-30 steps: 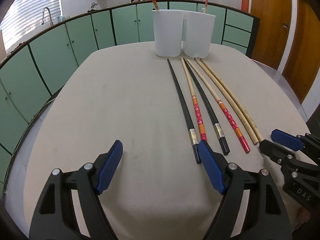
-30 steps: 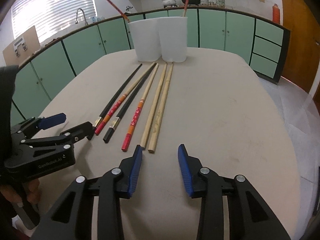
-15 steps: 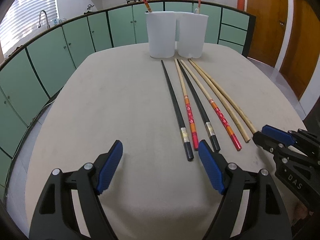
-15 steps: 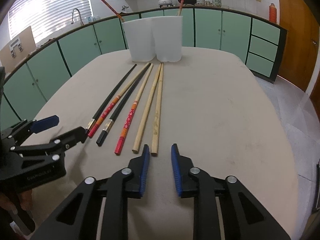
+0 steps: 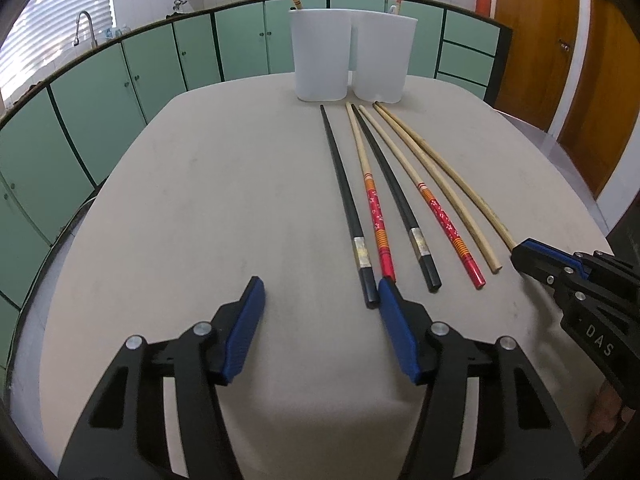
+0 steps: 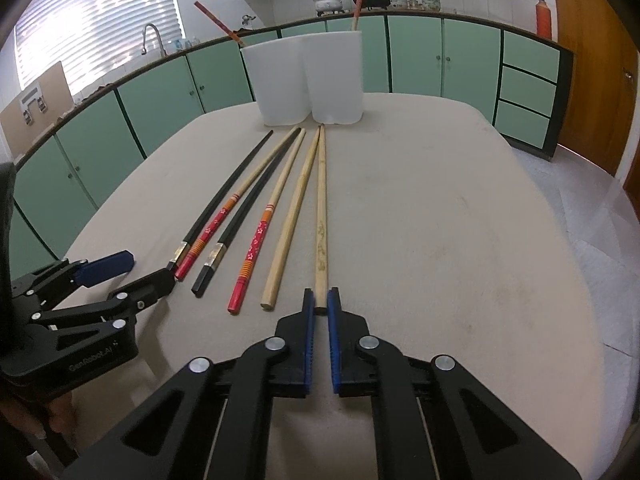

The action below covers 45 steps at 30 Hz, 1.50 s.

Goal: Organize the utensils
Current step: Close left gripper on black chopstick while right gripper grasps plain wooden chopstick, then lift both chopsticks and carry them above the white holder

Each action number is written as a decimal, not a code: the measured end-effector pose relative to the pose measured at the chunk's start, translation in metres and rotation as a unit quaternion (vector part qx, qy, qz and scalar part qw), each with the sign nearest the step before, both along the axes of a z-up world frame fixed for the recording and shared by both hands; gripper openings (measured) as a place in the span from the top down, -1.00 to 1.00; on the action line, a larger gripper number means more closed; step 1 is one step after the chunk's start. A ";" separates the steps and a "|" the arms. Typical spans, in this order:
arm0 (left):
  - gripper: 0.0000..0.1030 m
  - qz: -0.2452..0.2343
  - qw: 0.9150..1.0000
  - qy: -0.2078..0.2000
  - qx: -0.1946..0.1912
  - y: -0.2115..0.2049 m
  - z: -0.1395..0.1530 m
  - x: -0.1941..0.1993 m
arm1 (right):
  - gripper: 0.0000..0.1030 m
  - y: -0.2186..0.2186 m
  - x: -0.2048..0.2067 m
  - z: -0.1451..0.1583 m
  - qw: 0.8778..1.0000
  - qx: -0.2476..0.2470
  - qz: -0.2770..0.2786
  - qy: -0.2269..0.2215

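Several chopsticks lie side by side on the beige table (image 5: 200,200): two black (image 5: 344,200), two red-handled (image 5: 374,208) and two plain wooden ones. My right gripper (image 6: 321,300) has its jaws closed around the near end of the rightmost wooden chopstick (image 6: 321,216), which still lies on the table. My left gripper (image 5: 320,292) is open and empty, its right finger beside the near ends of the black and red chopsticks. Two white holders (image 5: 320,56) (image 5: 382,58) stand at the far edge, each with one red chopstick in it.
The right gripper shows at the right of the left wrist view (image 5: 568,276); the left gripper shows at the left of the right wrist view (image 6: 92,280). Green cabinets (image 5: 100,92) surround the table. A wooden door (image 5: 532,40) stands at the right.
My right gripper moved forward and closed its jaws from wide open onto the end of the rightmost wooden chopstick. The left gripper stayed open and shifted slightly toward the chopsticks.
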<state>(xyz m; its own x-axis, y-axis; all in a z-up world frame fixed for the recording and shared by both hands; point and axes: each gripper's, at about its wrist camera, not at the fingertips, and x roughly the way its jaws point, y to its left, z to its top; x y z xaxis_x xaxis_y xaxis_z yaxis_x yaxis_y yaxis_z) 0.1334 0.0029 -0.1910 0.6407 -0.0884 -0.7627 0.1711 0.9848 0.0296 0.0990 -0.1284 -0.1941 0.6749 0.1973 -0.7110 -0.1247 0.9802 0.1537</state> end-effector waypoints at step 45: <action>0.89 -0.006 0.991 -0.129 -0.037 0.000 0.115 -0.010 | 0.87 -0.020 -0.006 0.102 0.994 0.004 0.004 -0.112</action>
<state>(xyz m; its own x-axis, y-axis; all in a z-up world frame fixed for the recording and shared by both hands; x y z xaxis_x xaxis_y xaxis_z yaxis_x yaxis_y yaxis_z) 0.1238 0.0033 -0.0763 0.8127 -0.1460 -0.5642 0.1787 0.9839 0.0027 0.0932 -0.1489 -0.0926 0.8142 0.2084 -0.5419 -0.1647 0.9779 0.1286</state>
